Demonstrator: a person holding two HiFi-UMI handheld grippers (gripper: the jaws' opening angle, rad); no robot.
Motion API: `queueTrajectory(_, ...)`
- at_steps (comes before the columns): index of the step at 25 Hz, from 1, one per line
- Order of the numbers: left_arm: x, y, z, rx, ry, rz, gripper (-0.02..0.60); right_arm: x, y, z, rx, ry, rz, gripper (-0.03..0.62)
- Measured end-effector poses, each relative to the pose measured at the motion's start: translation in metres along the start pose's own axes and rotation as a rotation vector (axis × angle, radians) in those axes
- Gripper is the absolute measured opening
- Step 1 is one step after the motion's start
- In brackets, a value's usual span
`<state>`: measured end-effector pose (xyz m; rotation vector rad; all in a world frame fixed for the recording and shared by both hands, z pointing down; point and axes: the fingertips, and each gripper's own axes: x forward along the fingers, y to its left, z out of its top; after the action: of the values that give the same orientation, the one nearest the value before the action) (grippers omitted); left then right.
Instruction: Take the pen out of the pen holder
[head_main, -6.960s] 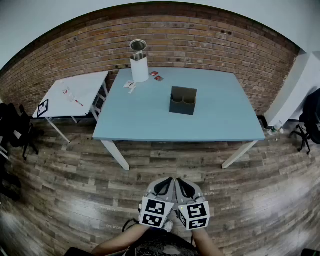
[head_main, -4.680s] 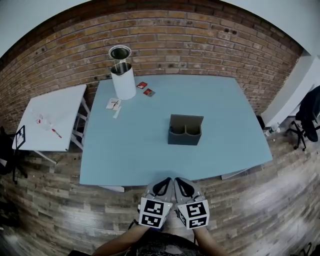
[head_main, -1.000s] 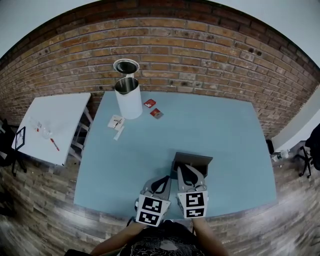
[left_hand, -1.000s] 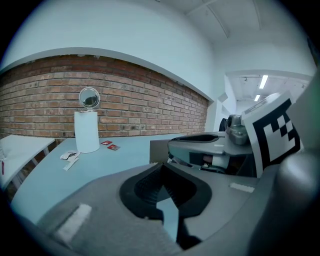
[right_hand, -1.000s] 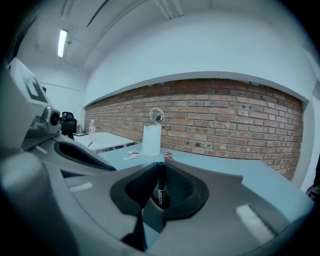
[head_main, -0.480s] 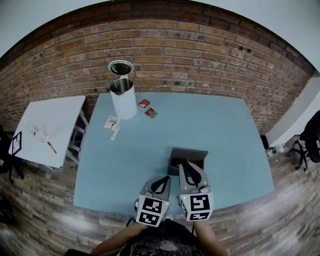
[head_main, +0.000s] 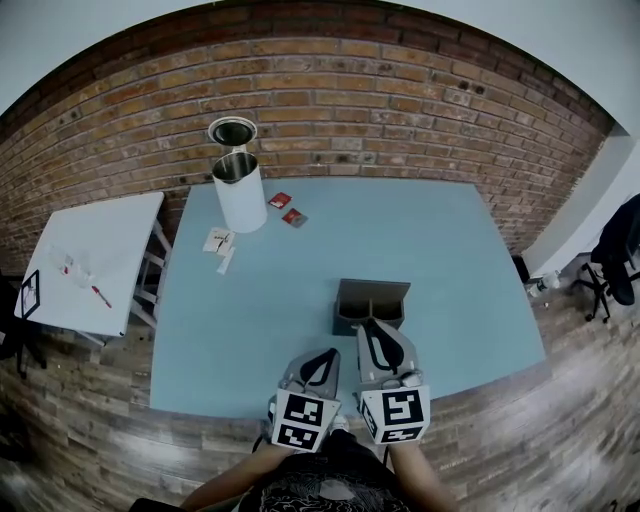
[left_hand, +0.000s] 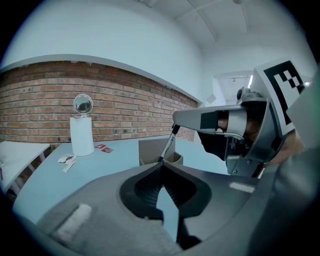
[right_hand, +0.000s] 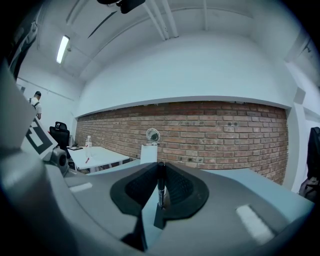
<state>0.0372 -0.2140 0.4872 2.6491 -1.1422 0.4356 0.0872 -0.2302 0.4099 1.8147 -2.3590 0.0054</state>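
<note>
Count: one pen (right_hand: 160, 189), one holder (head_main: 372, 297) with two compartments, one white can (head_main: 240, 196), two red packets (head_main: 280, 200), two tables, blue (head_main: 290, 300) and white (head_main: 90, 250). Since half a second ago my right gripper (head_main: 378, 328) has drawn back toward me off the holder, and both compartments now show. It is clenched on the pen, held upright between the jaws, with the lower end at the holder's top and the tip hidden. My left gripper (head_main: 322, 358) is closed on nothing, tips meeting. It sits just beside the right, slightly behind, both pointing forward over the blue table's near edge
</note>
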Motion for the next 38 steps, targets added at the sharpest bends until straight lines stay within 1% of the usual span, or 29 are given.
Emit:
queueTrajectory(4,-0.013,-0.006,0.002,0.008,-0.018,-0.004,0.005,-0.013,0.007,-0.003,0.002,0.001,-0.007,0.041)
queueTrajectory(18,-0.051,-0.020,0.000,-0.005,-0.078,0.007,0.005,-0.053,0.037,-0.029,0.030,0.060,-0.008,0.041)
queueTrajectory(23,-0.063,-0.028,-0.002,0.005,-0.091,0.001,0.005,-0.067,0.045,-0.035,0.031,0.067,-0.011,0.041)
queueTrajectory(27,-0.068,-0.035,-0.005,0.013,-0.097,-0.010,0.005,-0.076,0.048,-0.039,0.035,0.068,-0.020,0.043)
queueTrajectory(33,-0.075,-0.047,-0.008,0.000,-0.106,-0.025,0.005,-0.093,0.056,-0.052,0.042,0.111,-0.021,0.043)
queueTrajectory(38,-0.075,-0.055,-0.008,-0.002,-0.116,-0.036,0.005,-0.101,0.059,-0.055,0.037,0.118,-0.020,0.041)
